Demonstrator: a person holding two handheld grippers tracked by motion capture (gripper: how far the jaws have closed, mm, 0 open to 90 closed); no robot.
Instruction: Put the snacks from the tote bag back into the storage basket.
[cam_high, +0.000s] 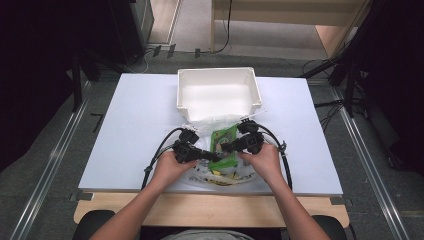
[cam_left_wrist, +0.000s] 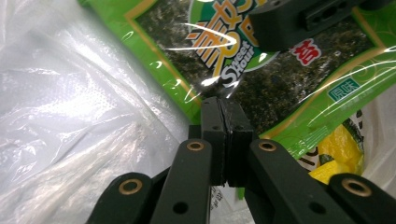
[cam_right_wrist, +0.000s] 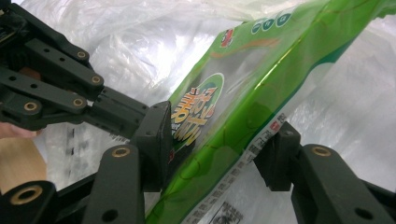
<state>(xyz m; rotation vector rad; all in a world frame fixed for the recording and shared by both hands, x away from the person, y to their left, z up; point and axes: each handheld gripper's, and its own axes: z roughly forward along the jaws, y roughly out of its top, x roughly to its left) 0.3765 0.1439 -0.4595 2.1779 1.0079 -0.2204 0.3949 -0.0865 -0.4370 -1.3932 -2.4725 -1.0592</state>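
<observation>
A green seaweed snack packet (cam_high: 223, 145) (cam_left_wrist: 289, 88) (cam_right_wrist: 261, 74) sticks up tilted out of a clear plastic bag (cam_high: 200, 172) (cam_left_wrist: 70, 116) (cam_right_wrist: 140, 42) at the table's near middle. My right gripper (cam_high: 226, 147) (cam_right_wrist: 217, 130) comes in from the right and has one pad on the packet's printed face and the other on its edge. My left gripper (cam_high: 212, 156) (cam_left_wrist: 223, 109) comes in from the left with its jaws pressed together on the bag's film just beside the packet. The two grippers' tips are close together.
An empty white bin (cam_high: 218, 92) stands behind the bag at the middle of the white table (cam_high: 140, 125). A yellow packet (cam_left_wrist: 338, 149) lies lower in the bag under the green one. Cables trail from both grippers toward the table's near edge.
</observation>
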